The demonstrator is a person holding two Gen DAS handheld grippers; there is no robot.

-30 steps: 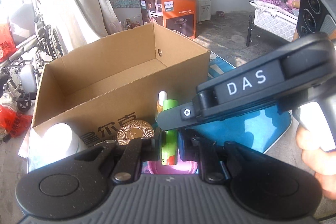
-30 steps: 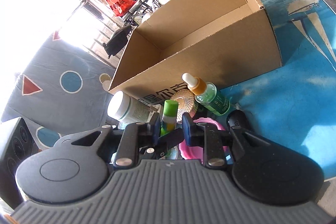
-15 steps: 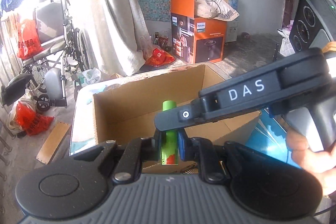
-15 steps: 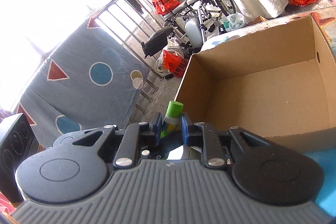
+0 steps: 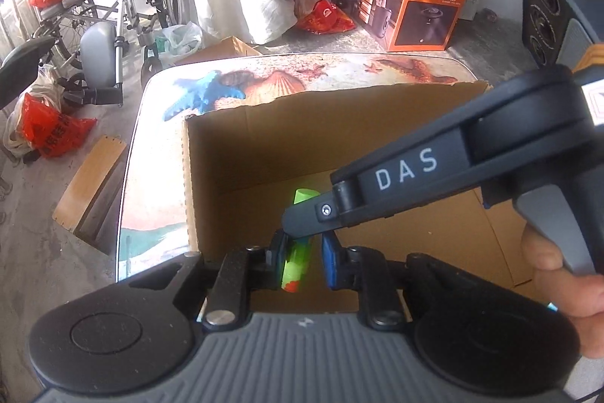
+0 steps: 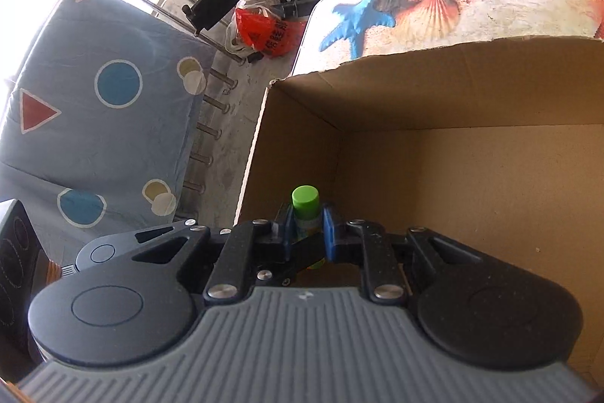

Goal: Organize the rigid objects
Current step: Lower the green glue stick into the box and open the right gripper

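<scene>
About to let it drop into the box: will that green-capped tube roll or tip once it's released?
The green-capped tube looks round and slim, so it would probably roll on the cardboard box floor. Released upright, it would likely tip. It seems rigid and light.

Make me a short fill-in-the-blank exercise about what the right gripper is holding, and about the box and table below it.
1. The right gripper is shut on a tube with a ____ cap.
2. The tube hangs over an open box made of ____.
3. On the table, the large printed starfish beside the shell is coloured ____.

Missing words: green; cardboard; blue.
</scene>
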